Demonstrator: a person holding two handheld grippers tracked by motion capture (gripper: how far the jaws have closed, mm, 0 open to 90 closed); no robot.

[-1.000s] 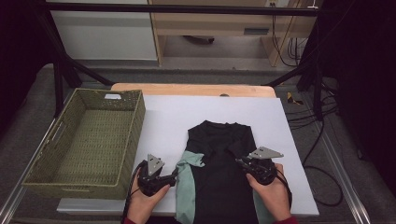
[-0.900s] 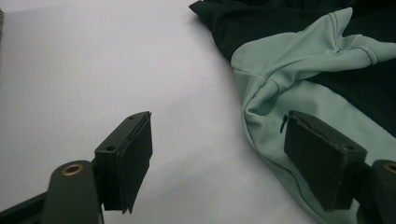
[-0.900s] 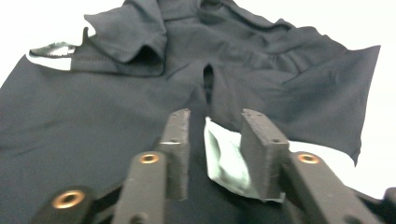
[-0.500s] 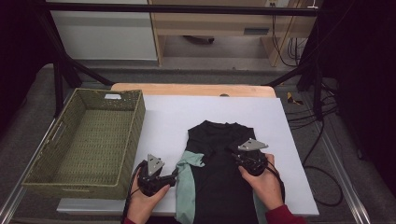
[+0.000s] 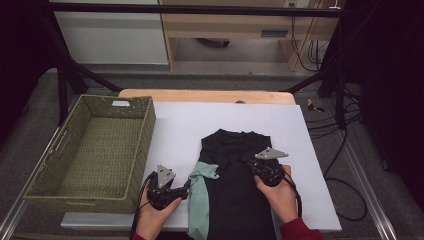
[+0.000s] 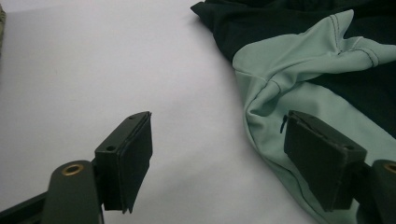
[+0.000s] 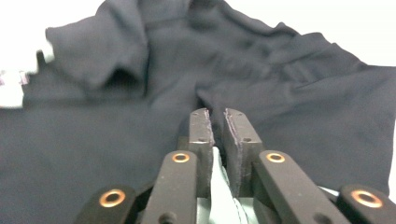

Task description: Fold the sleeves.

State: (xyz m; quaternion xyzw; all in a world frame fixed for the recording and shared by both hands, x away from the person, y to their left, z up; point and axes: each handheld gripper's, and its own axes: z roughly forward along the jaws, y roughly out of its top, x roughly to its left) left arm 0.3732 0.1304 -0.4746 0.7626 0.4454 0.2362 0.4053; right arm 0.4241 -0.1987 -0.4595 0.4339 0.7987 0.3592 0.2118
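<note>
Right tongs (image 7: 217, 122) have just been closing and now pinch a pale green strip of the shirt (image 5: 235, 185) between nearly touching jaws; whether dark cloth is caught too is hard to tell. Left tongs (image 6: 219, 158) stand apart, one jaw over the bare worktop (image 6: 93, 70), the other over the green sleeve (image 6: 303, 65), gripping nothing. If the right pinch holds a thin edge, a pull could slip it free or drag the folded shirt askew. From the right gripper view the pinched green strip is plain; the high view instead places the shirt near the worktop's front edge, the wicker basket (image 5: 90, 150) to its left.
</note>
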